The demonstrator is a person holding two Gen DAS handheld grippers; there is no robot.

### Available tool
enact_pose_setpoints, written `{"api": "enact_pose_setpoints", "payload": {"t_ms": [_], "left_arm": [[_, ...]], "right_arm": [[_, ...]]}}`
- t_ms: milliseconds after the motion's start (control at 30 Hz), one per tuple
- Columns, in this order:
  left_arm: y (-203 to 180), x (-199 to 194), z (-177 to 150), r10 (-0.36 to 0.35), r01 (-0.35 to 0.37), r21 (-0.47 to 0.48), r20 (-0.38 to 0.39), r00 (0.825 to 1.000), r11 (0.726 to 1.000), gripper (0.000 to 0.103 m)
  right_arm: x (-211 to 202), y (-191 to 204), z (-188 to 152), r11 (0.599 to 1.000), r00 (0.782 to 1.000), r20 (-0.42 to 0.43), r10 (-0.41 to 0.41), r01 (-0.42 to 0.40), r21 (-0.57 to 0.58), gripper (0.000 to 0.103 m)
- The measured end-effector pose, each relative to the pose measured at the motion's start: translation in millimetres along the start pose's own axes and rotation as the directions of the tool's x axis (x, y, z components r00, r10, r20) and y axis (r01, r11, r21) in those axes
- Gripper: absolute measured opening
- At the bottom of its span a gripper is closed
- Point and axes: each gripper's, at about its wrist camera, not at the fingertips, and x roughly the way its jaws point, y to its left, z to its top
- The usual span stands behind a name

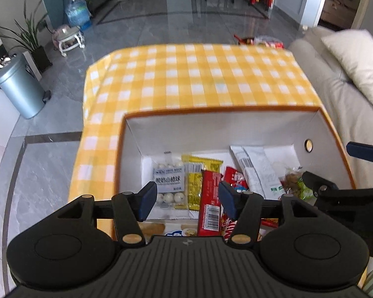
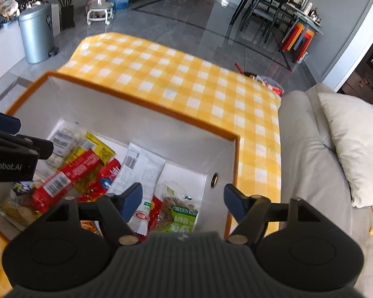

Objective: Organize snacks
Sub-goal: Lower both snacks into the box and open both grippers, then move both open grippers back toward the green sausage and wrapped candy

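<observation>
An orange-rimmed white box [image 1: 218,110] [image 2: 146,104] sits on the yellow checked tablecloth [image 1: 199,74] [image 2: 176,74] and holds several snack packs. Among them are a bag of white balls [image 1: 170,178] [image 2: 64,139], a yellow bar [image 1: 196,181], a long red bar [image 1: 210,203] [image 2: 67,176], a white packet [image 1: 256,168] [image 2: 139,168] and a green packet [image 2: 179,216]. My left gripper [image 1: 187,200] hangs open above the red bar, gripping nothing. My right gripper [image 2: 182,202] hangs open above the green packet, also gripping nothing. In each wrist view the other gripper shows at the edge.
A grey sofa [image 2: 310,154] with a pillow [image 2: 353,144] flanks the table's right side. More snack packs [image 1: 261,41] lie past the table's far edge. A metal bin [image 1: 21,87], a water jug [image 1: 77,12], a small stool and dining chairs stand on the tiled floor.
</observation>
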Motion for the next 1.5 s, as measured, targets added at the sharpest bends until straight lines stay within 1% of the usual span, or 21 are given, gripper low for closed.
{"api": "enact_pose_setpoints", "payload": {"t_ms": [100,133,200,400,533,700,767,967,1133,1300,1400,1500], "left_arm": [[3,-20,0,0.006,-0.006,-0.014,0.055,0.998,1.000,0.067],[4,-28,0,0.008,-0.006,-0.018,0.078,0.997,1.000,0.068],[4,-43,-1,0.015,-0.012,-0.023,0.118,0.993,1.000,0.068],[1,-85,-13,0.026,-0.025,-0.006,0.241,0.970,1.000,0.070],[-3,-104,-26,0.031,-0.035,0.008,0.287,0.957,0.999,0.072],[-1,-118,-48,0.029,-0.034,0.012,0.295,0.955,0.999,0.072],[1,-122,-60,0.017,-0.020,0.009,0.297,0.955,1.000,0.074],[7,-128,-96,0.005,0.001,-0.022,0.273,0.962,1.000,0.074],[11,-127,-126,-0.022,0.039,-0.063,0.246,0.969,0.997,0.074],[7,-117,-151,-0.057,0.070,-0.060,0.194,0.979,0.996,0.074],[2,-111,-164,-0.087,0.096,-0.045,0.171,0.981,0.994,0.074],[-6,-107,-173,-0.116,0.121,-0.028,0.151,0.982,0.992,0.074]], "right_arm": [[-20,-1,2,1.000,0.999,0.034,0.005,-0.006,0.012,0.075],[-28,-2,2,1.000,0.999,0.050,0.006,-0.007,0.019,0.079],[-44,-3,1,0.999,0.997,0.081,0.008,-0.010,0.036,0.080],[-88,-5,-7,0.994,0.989,0.149,0.018,-0.034,0.106,0.082],[-114,-3,-18,0.988,0.981,0.192,0.034,-0.061,0.139,0.084],[-139,5,-35,0.983,0.973,0.225,0.053,-0.090,0.159,0.085],[-148,9,-44,0.979,0.970,0.235,0.065,-0.107,0.171,0.086],[-160,21,-75,0.969,0.967,0.242,0.085,-0.136,0.206,0.088],[-162,27,-107,0.955,0.958,0.265,0.109,-0.175,0.238,0.088],[-160,29,-143,0.943,0.951,0.281,0.127,-0.203,0.264,0.088],[-153,30,-165,0.937,0.956,0.257,0.141,-0.213,0.279,0.087],[-144,28,-183,0.936,0.964,0.227,0.139,-0.203,0.288,0.086]]}}
